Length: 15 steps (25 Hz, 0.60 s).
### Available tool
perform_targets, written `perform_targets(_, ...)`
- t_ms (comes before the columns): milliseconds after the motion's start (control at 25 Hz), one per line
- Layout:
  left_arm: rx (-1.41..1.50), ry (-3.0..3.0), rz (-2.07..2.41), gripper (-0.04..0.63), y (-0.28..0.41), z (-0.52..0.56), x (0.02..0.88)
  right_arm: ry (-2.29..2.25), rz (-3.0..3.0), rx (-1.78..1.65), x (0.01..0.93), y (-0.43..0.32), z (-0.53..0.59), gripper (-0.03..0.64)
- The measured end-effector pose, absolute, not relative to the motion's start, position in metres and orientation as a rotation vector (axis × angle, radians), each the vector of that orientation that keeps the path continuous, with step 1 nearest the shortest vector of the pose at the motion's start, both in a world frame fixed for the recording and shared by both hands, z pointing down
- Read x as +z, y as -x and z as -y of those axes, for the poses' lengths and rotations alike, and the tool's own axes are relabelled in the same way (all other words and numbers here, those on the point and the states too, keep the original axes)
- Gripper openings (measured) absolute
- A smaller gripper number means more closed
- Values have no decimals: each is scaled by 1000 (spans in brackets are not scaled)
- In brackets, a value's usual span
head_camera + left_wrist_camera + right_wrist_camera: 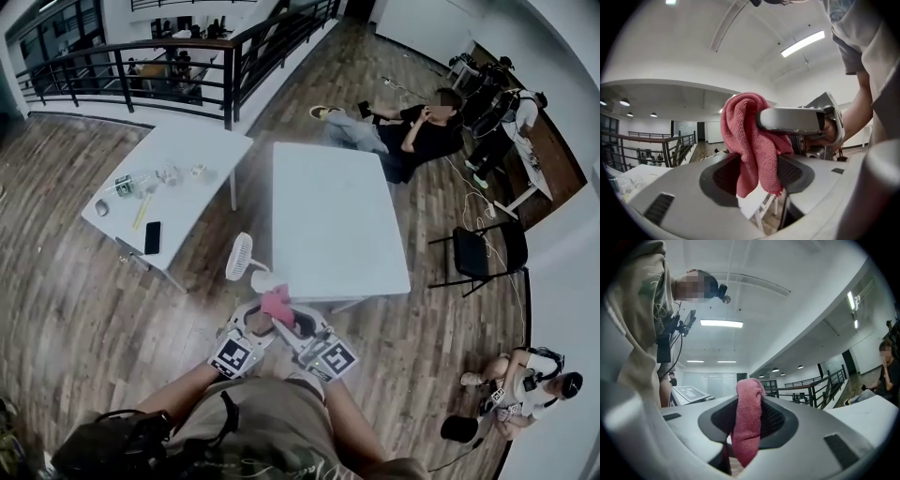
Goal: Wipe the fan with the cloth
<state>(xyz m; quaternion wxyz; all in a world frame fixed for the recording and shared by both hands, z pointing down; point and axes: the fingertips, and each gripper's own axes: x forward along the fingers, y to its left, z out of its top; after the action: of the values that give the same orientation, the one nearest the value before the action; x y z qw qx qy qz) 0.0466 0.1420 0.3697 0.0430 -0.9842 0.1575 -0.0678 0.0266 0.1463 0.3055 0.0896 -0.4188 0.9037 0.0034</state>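
Note:
A pink cloth (276, 304) is bunched between my two grippers, just in front of the person's lap. In the left gripper view the cloth (749, 140) hangs down between the left gripper's (757, 171) pads, and one grey finger (792, 120) of the right gripper crosses over it. In the right gripper view a fold of the cloth (747, 423) stands pinched in the right gripper (748, 420). From the head view, the left gripper (261, 321) and right gripper (292, 321) meet at the cloth. A small white fan (240, 256) stands just beyond them, by the table's near left corner.
A white table (333, 220) lies ahead, with a second white table (202, 155) holding a phone and small items at the left. A black chair (478, 251) stands at the right. People sit on the wooden floor at the far right. A black railing (141, 66) runs along the back.

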Motion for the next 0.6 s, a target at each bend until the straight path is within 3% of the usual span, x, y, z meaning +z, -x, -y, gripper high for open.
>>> perform_targets(160,-178,2958,-595,87,-35,-129,368,1203,-2729,-3,313,-6,-149,124)
perform_targets(400,-199,2997,-636,60,-19,-123,380,1327,-2766,-9,328,10,-152,151)
perform_targets(600,-227,3023,-685,60,-1,-121,395,1495,-2690,9,338,1,-149,246)
